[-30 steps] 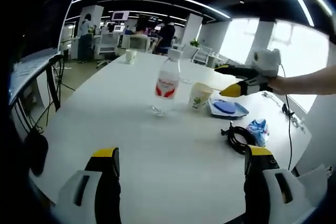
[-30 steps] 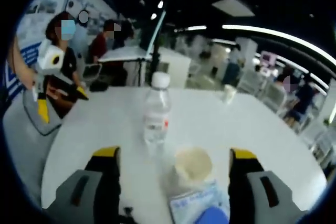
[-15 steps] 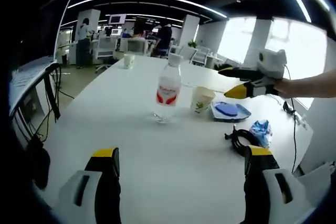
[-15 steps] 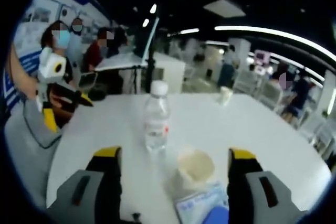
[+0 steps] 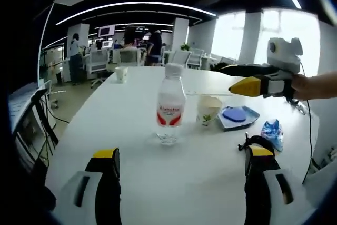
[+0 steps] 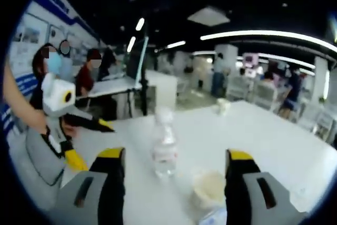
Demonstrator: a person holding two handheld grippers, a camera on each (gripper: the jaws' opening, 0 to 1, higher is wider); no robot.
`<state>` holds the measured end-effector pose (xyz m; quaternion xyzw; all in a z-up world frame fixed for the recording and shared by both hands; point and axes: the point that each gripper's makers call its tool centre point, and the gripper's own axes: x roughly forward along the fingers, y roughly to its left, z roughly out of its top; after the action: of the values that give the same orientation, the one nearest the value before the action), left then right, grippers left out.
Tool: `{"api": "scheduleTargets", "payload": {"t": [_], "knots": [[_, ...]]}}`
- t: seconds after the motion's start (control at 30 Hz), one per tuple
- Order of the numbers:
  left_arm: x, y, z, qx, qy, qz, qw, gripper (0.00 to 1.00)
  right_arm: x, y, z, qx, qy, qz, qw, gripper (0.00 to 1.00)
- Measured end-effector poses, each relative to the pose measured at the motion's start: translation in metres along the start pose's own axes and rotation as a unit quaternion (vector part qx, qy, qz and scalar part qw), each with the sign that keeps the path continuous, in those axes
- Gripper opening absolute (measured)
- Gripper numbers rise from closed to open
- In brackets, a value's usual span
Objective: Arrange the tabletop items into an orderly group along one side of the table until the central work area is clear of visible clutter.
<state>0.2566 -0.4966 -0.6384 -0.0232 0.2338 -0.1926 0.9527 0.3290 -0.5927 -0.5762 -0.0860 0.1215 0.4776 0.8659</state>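
Note:
A clear water bottle (image 5: 170,104) with a red label stands upright on the white table (image 5: 131,130). Right of it are a paper cup (image 5: 208,111), a blue tray (image 5: 238,116) holding a blue object, a crumpled blue-white packet (image 5: 272,131) and a black cable coil (image 5: 251,143). My left gripper (image 5: 182,153) is open, well short of the bottle. My right gripper (image 5: 224,79) hovers open above the cup and tray. In the right gripper view the bottle (image 6: 165,151) and cup (image 6: 209,188) sit blurred between the open right gripper (image 6: 175,155) jaws; the left gripper (image 6: 97,147) is at the left.
A small white cup (image 5: 121,73) stands far back on the table, also the far cup (image 6: 224,106). Desks, chairs and people fill the office beyond. Seated people (image 6: 87,75) are behind the left gripper. Bare tabletop lies left of the bottle.
The left gripper view has closed in on the bottle and cup. The right gripper view has lifted and tilted up, so bottle and cup sit lower in it. Nothing was taken hold of.

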Motion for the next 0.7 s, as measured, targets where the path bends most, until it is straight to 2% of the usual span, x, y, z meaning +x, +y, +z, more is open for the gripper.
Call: {"api": "scheduleTargets", "payload": {"t": [0.27,0.57,0.7], "knots": [[0.033,0.004,0.013,0.015,-0.01,-0.001,0.9998,0.99,0.021,0.014,0.011,0.022,-0.017,0.0,0.9996,0.74],[0.055,0.009,0.02,0.012,-0.019,0.001,0.9997,0.98,0.041,0.02,0.017,0.042,-0.029,0.001,0.9987,0.71],[0.067,0.011,0.021,0.024,-0.022,-0.002,0.9995,0.96,0.052,0.02,0.018,0.052,-0.034,0.0,0.9981,0.7]]}}
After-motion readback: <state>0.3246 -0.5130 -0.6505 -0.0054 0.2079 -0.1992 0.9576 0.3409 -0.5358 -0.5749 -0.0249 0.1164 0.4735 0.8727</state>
